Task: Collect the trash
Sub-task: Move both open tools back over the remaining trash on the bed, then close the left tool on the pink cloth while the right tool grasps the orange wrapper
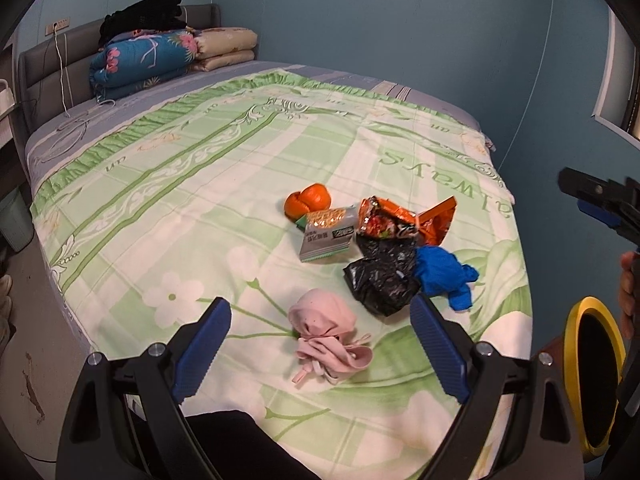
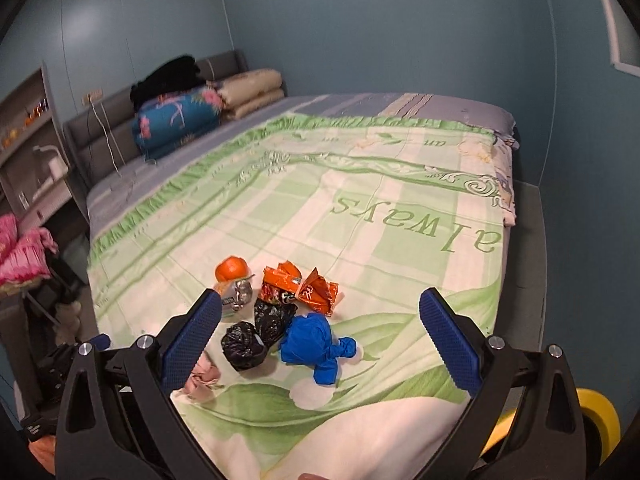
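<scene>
A pile of trash lies on the green and white bedspread [image 1: 200, 184]: orange peel [image 1: 308, 199], a grey snack packet [image 1: 328, 233], an orange wrapper [image 1: 404, 220], a crumpled black bag [image 1: 382, 272], a blue glove [image 1: 444, 274] and a pink cloth [image 1: 326, 332]. My left gripper [image 1: 320, 344] is open, hovering just before the pink cloth. My right gripper [image 2: 320, 336] is open too, above the black bag [image 2: 260, 332] and blue glove [image 2: 316, 344], touching nothing. The orange wrapper [image 2: 300, 286] and peel [image 2: 231, 269] lie beyond them.
A yellow-rimmed bin [image 1: 596, 376] stands beside the bed at the right, also low in the right wrist view [image 2: 596, 416]. Folded quilts [image 1: 160, 56] are stacked at the headboard. A shelf unit [image 2: 36, 152] and pink fabric [image 2: 24, 252] stand left of the bed.
</scene>
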`<state>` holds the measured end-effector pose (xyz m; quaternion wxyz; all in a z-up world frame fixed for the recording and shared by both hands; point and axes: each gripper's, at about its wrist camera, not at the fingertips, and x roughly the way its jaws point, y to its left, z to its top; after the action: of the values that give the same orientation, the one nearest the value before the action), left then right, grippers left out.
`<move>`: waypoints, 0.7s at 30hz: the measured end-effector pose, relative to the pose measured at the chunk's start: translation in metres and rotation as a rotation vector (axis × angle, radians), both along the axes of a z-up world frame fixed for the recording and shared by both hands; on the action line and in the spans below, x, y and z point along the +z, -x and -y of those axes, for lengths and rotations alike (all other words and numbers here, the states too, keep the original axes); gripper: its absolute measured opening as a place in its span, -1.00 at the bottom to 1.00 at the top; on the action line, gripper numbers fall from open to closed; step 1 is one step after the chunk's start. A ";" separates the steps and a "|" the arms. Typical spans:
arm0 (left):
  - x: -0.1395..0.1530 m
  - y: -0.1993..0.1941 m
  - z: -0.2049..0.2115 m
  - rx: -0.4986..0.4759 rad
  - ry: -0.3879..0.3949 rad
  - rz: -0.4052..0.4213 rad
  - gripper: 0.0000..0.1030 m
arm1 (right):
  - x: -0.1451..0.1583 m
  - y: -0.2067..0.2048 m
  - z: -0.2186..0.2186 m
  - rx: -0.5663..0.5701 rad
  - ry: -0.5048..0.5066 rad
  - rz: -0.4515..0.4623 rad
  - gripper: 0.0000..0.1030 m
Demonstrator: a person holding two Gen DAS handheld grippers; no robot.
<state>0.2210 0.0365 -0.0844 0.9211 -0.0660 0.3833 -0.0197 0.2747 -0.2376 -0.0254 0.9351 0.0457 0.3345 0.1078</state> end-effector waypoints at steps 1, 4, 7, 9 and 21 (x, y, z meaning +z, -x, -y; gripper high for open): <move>-0.005 -0.003 -0.001 0.001 0.003 -0.011 0.70 | -0.004 -0.006 -0.003 0.002 0.006 -0.015 0.85; -0.018 -0.011 -0.002 0.003 0.005 -0.037 0.70 | -0.020 -0.035 -0.017 0.025 0.023 -0.071 0.85; -0.028 -0.017 -0.004 0.001 0.021 -0.062 0.70 | -0.040 -0.064 -0.030 0.038 0.041 -0.124 0.85; -0.033 -0.021 -0.004 -0.003 0.032 -0.074 0.70 | -0.054 -0.083 -0.040 0.049 0.058 -0.170 0.85; -0.064 -0.038 -0.002 -0.030 0.078 -0.154 0.70 | -0.119 -0.159 -0.067 0.051 0.139 -0.338 0.85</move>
<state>0.2586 0.0387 -0.1488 0.8853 -0.0974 0.4526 -0.0435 0.4342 -0.1711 -0.1446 0.8634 -0.0102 0.4947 0.0987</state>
